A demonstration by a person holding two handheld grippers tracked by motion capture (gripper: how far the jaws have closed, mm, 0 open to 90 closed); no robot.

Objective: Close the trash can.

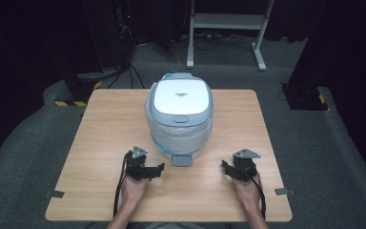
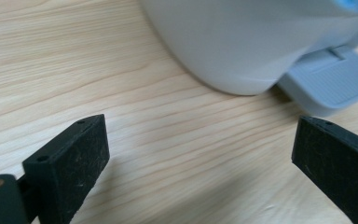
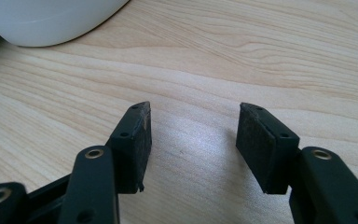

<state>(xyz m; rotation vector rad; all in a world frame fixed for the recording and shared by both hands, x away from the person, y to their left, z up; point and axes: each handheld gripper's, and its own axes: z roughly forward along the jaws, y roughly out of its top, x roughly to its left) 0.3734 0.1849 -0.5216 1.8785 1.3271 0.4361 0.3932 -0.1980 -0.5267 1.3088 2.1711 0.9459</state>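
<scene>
White rice cooker (image 1: pixel 179 114) stands ahead between our left gripper (image 1: pixel 158 170) and right gripper (image 1: pixel 227 169); both jaws apart, left nearer.

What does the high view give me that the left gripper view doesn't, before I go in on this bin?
High view alone: the bin's white lid shut, the plastic liner around the body, and the right gripper resting on the table, jaws apart. Left gripper view alone: close detail of the left gripper, jaws wide with nothing between them. Both: the bin's lower body, the grey foot pedal and the wood tabletop.
</scene>
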